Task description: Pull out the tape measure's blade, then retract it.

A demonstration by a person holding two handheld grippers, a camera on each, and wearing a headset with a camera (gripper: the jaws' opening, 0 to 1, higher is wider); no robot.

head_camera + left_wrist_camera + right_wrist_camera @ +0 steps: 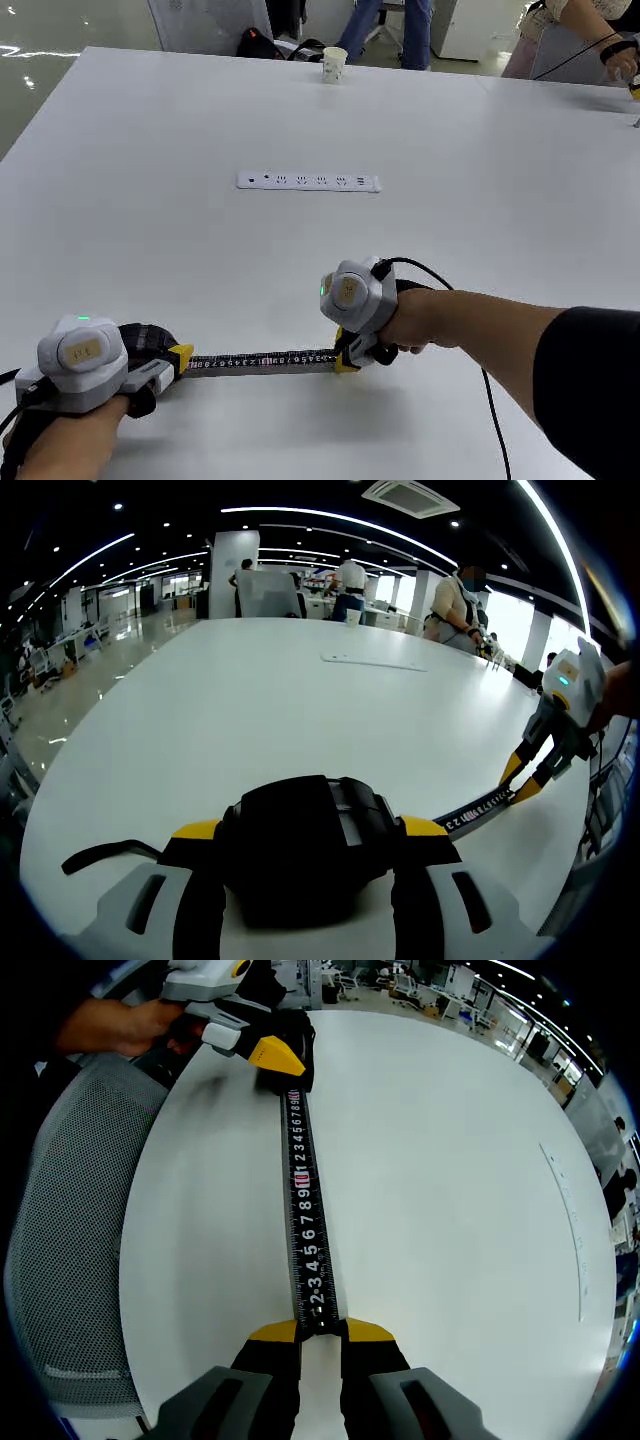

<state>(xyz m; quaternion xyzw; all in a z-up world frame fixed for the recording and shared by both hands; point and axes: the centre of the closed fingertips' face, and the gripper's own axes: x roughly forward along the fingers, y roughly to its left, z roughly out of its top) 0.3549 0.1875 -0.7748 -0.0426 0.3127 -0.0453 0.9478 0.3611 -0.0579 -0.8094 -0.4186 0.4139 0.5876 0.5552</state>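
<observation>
Blade (303, 1210) stretches left-right: left claw (310, 828) clamps the case (305, 865), right claw (322, 1332) pinches its tip.

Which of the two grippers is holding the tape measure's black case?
The left gripper, at the head view's bottom left: its jaws clasp the black case. The right gripper pinches the end of the blade.

The blade (300, 1210) hides its tip inside the right hand-held gripper (320, 1332); the left hand-held gripper (312, 830) half covers the case (148, 336).
</observation>
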